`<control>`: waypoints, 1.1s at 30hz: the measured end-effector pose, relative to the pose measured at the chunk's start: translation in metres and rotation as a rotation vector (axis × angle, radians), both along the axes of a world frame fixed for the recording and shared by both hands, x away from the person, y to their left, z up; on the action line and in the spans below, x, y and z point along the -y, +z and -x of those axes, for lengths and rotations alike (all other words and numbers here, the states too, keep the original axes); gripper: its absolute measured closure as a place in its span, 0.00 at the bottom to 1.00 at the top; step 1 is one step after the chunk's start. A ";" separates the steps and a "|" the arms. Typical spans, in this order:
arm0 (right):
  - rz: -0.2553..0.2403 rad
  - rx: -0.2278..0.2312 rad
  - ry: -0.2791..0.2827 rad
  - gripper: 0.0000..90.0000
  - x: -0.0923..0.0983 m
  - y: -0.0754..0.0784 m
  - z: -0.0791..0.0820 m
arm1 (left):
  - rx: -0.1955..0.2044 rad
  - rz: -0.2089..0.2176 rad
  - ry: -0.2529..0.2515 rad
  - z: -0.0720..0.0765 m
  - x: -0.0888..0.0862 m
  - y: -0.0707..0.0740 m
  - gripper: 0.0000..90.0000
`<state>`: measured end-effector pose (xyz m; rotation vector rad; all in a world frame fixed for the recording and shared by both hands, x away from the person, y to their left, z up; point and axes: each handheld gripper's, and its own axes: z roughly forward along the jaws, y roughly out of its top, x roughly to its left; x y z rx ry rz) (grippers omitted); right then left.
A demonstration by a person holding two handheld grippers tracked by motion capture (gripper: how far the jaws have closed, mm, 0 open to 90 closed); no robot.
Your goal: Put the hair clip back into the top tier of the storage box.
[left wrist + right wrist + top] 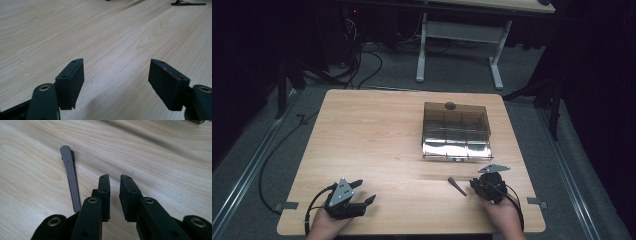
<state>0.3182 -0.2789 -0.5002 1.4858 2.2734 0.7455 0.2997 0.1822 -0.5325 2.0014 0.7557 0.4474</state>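
Note:
A slim grey hair clip lies flat on the wooden table, toward the front right. My right gripper rests on the table just right of it. In the right gripper view the clip lies left of my right gripper. The jaws stand almost together, with a narrow gap and nothing between them. My left gripper sits at the front left, open over bare wood. In its own view the left gripper is empty, with the clip far off.
A smoke-tinted clear box with several compartments and a dark knob on its lid stands at the back right of the table. Beyond the table are a white desk frame and cables on the floor.

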 end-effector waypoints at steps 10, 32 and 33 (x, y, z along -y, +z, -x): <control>0.027 -0.092 0.042 0.83 0.001 0.009 -0.007 | 0.000 -0.007 0.010 0.000 0.001 0.000 0.32; 0.135 -0.249 0.179 0.77 -0.015 0.012 -0.015 | 0.008 -0.019 -0.021 0.001 0.003 0.000 0.31; 0.139 -0.259 0.184 0.76 -0.017 0.012 -0.015 | 0.010 -0.018 -0.020 0.001 0.002 0.000 0.31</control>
